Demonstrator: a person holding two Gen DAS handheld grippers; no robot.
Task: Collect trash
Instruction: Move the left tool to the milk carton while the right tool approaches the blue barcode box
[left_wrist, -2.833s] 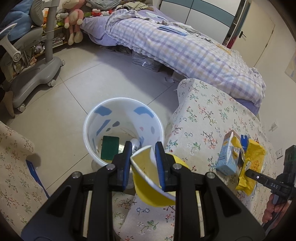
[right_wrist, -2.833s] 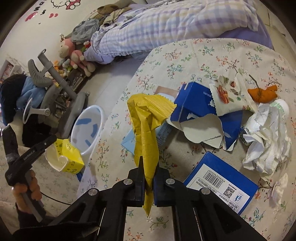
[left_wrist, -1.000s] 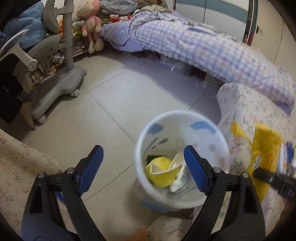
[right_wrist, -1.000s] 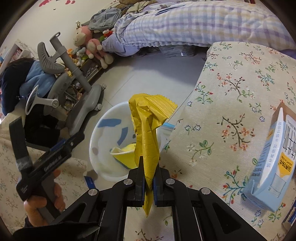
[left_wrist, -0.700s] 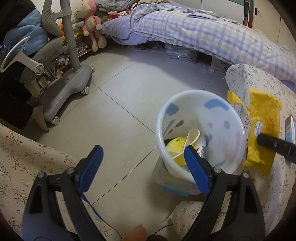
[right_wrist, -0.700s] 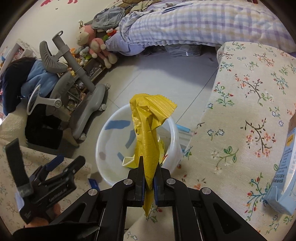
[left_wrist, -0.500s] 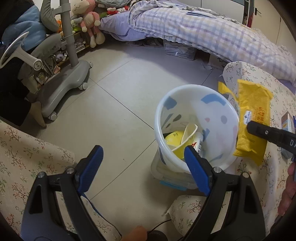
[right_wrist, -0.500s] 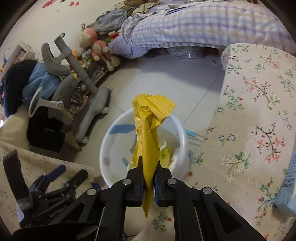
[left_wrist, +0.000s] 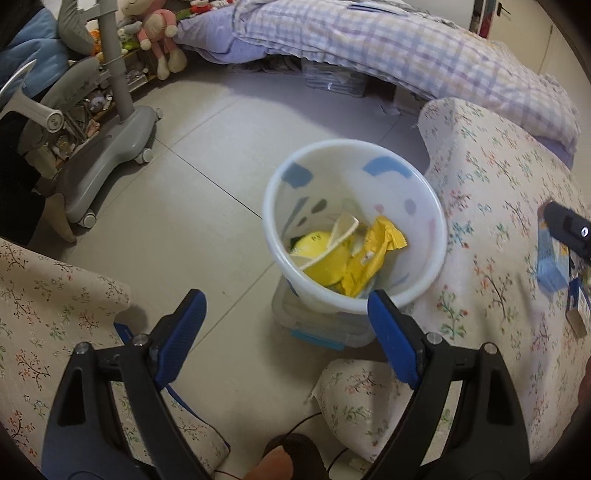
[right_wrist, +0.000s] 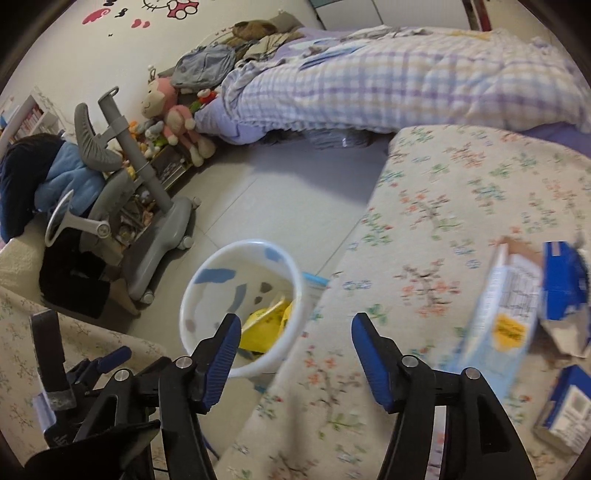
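**Both tongs empty beside the bin**

Left tongs (left_wrist: 284, 325) and right tongs (right_wrist: 295, 343) gape apart, empty. Crumpled yellow plastic wrapper (left_wrist: 369, 254) lies inside the round white plastic bin (left_wrist: 424, 192). Pale blue carton (right_wrist: 506, 317) stands on the floral-clothed table (right_wrist: 443, 206); a hasty reach could topple it.

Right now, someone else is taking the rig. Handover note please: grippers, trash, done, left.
Left gripper: open, empty, above the floor beside the white bin.
Right gripper: open, empty, over the edge of the floral-covered table.
Done: yellow cup and yellow wrapper lie in the bin.
Left: light blue carton, torn blue box and another blue box on the table.
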